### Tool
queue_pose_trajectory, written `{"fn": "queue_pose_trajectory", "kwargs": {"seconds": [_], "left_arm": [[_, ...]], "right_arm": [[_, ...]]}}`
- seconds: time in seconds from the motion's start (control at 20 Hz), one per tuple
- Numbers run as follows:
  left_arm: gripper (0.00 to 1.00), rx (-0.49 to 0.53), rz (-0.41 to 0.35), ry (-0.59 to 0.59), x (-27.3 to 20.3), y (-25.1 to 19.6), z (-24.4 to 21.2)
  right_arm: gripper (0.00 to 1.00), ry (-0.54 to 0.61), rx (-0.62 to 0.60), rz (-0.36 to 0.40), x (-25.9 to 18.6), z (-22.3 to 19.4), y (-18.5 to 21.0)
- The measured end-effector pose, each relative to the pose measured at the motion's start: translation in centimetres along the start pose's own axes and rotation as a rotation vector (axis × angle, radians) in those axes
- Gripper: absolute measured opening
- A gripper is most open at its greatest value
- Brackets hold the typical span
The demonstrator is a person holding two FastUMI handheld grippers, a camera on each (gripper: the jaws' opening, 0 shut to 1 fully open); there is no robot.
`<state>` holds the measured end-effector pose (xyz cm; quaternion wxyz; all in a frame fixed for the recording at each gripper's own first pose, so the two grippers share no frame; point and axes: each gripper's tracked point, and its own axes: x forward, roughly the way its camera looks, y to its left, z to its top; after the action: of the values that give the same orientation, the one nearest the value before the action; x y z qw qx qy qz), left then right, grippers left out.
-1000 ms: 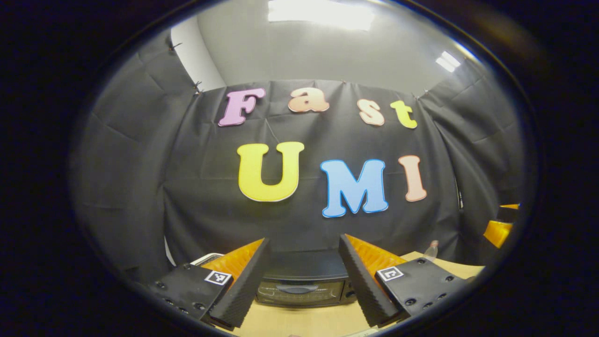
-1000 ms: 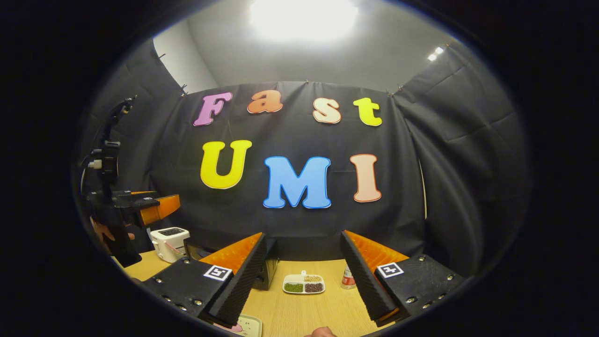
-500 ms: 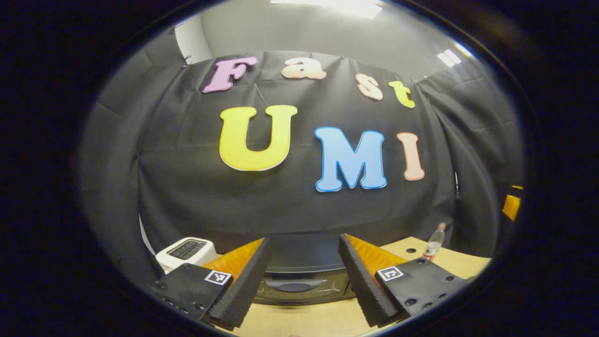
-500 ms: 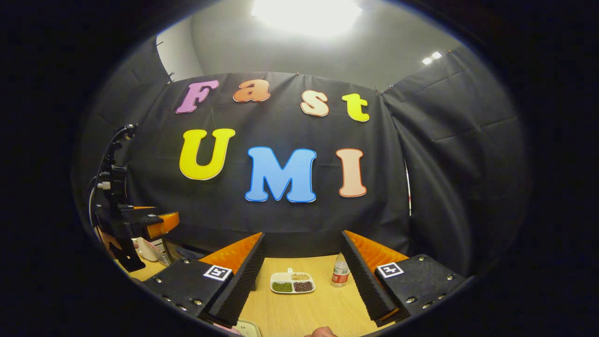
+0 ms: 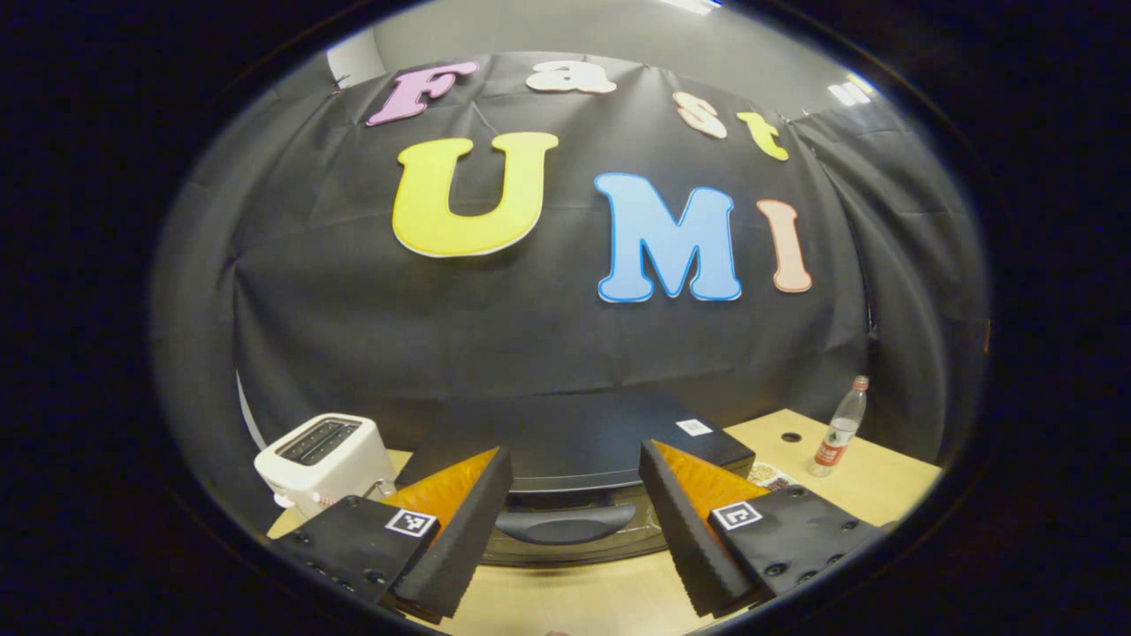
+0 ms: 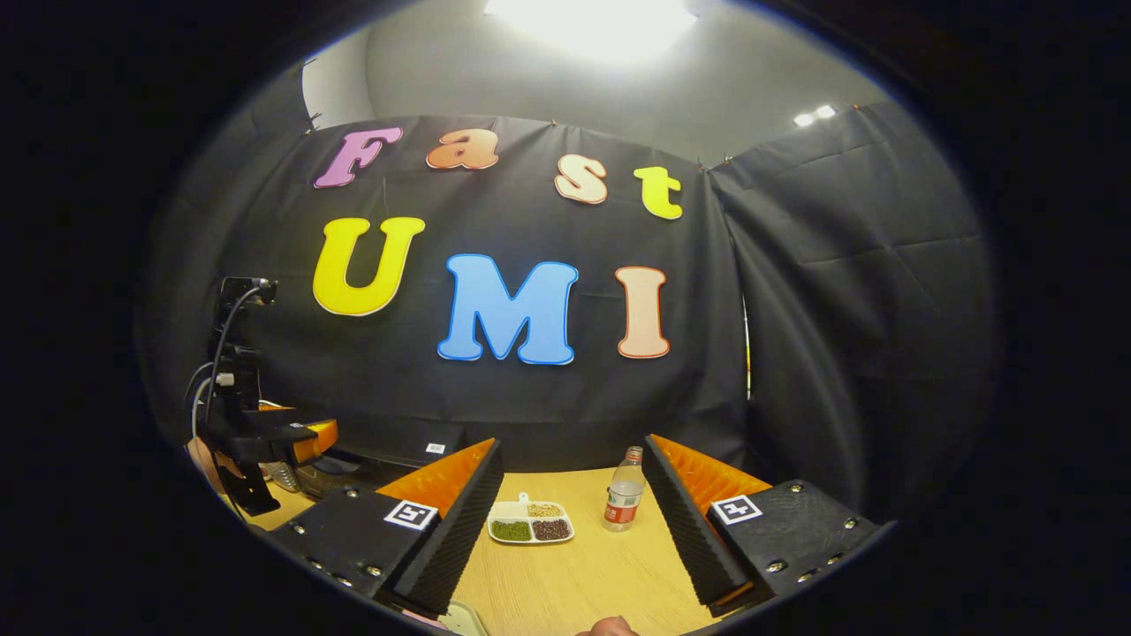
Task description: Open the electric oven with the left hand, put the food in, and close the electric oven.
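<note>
In the left gripper view, the left gripper (image 5: 574, 530) has its fingers wide apart and holds nothing. The black oven (image 5: 574, 459) sits low in the middle of the frame, right between the fingers, with its door shut and its handle (image 5: 565, 528) facing us. A white toaster (image 5: 322, 459) stands at lower left. A bottle (image 5: 839, 428) stands at lower right on the wooden surface (image 5: 884, 486).

In the right gripper view, the right gripper (image 6: 574, 530) is also wide apart and empty. A tray (image 6: 530, 523) of food lies on the surface between its fingers, with the bottle just beside it.
</note>
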<state>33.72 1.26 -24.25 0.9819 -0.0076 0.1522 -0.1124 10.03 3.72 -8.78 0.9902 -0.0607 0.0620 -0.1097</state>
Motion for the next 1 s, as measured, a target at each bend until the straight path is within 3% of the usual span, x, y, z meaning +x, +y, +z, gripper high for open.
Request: {"fn": "queue_pose_trajectory", "kwargs": {"seconds": [0.55,1.0], "left_arm": [[1.00,0.012,0.032,0.096,3.6,1.1,-5.7],[0.98,0.017,0.032,0.093,0.6,0.7,-6.9]], "right_arm": [[0.97,0.045,-0.032,-0.055,-0.4,-1.3,-1.7],[0.97,0.033,-0.028,-0.021,-0.3,-0.7,-1.4]]}}
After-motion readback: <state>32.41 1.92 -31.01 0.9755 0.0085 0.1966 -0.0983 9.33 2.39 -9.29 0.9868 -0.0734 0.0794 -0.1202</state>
